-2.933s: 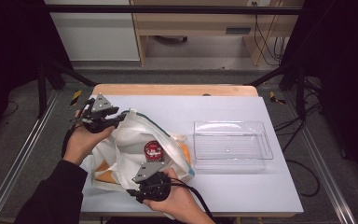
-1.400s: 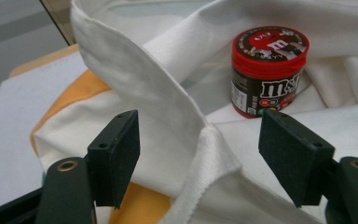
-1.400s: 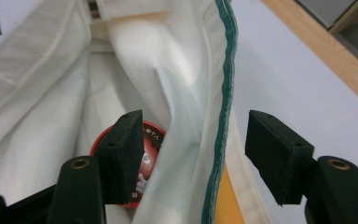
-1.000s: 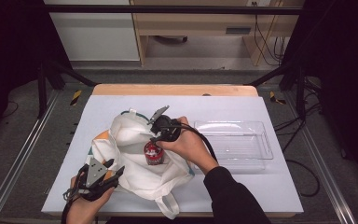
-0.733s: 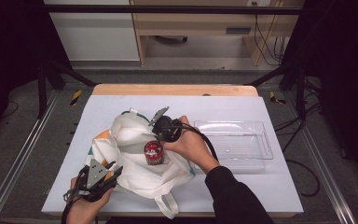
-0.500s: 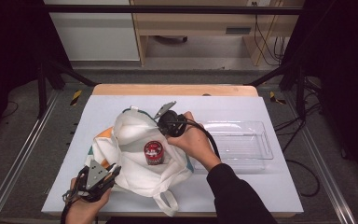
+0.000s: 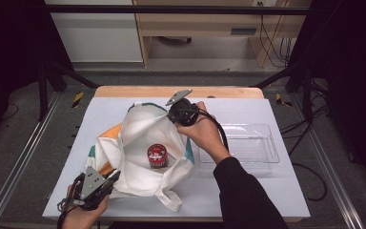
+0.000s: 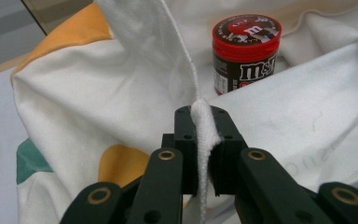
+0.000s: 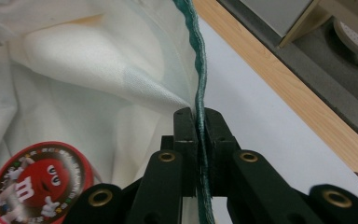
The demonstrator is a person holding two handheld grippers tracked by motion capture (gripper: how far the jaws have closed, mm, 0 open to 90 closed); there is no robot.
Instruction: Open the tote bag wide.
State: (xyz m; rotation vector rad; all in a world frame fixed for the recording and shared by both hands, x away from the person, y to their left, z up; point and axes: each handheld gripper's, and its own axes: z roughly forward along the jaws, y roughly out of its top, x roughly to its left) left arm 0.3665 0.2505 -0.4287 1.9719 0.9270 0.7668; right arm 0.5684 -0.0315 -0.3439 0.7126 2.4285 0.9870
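On the table [image 7: 124,107], two grippers [image 7: 106,180] [image 7: 170,114] pinch one bag [image 7: 138,131] holding one can [image 7: 157,155].

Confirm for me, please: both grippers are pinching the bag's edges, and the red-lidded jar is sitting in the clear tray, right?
Not quite. Both grippers do pinch the bag's edges, the left gripper on a white edge and the right gripper on the green-trimmed rim. But the jar stands inside the open bag, not in the tray, which lies to the right of the bag, as the high view shows.
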